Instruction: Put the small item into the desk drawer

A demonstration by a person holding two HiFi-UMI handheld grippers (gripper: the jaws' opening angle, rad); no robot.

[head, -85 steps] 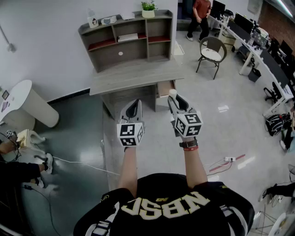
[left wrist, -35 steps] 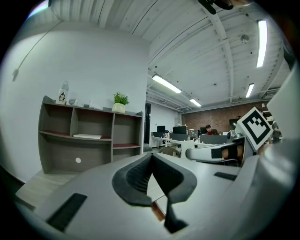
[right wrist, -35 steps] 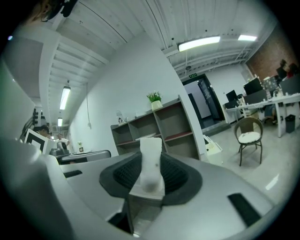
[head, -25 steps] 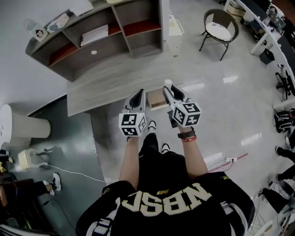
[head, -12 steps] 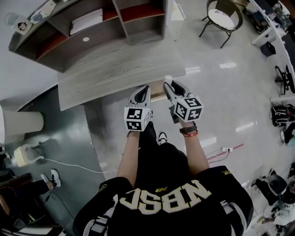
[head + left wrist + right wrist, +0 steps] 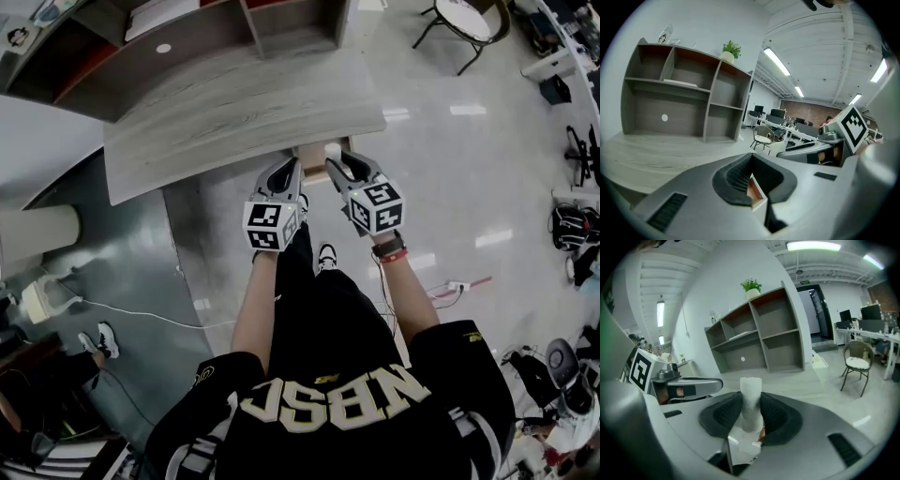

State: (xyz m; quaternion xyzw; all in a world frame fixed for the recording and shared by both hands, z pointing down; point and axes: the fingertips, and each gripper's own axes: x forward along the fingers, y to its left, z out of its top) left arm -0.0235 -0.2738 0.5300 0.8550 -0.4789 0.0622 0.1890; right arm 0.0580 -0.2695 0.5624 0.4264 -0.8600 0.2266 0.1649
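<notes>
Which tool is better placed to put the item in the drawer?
Right. The right tool grips the small white item right by the open drawer; the left tool is shut and empty.

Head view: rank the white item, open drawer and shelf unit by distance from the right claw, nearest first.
1. White item, gripped in the right claw.
2. Open drawer, just ahead, under the desk edge.
3. Shelf unit, at the desk's back.

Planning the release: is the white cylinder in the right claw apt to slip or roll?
White cylinder looks round-sided, so it probably rolls if laid flat. Its frosted surface seems matte, likely not slippery; right claw pinches its sides.
</notes>
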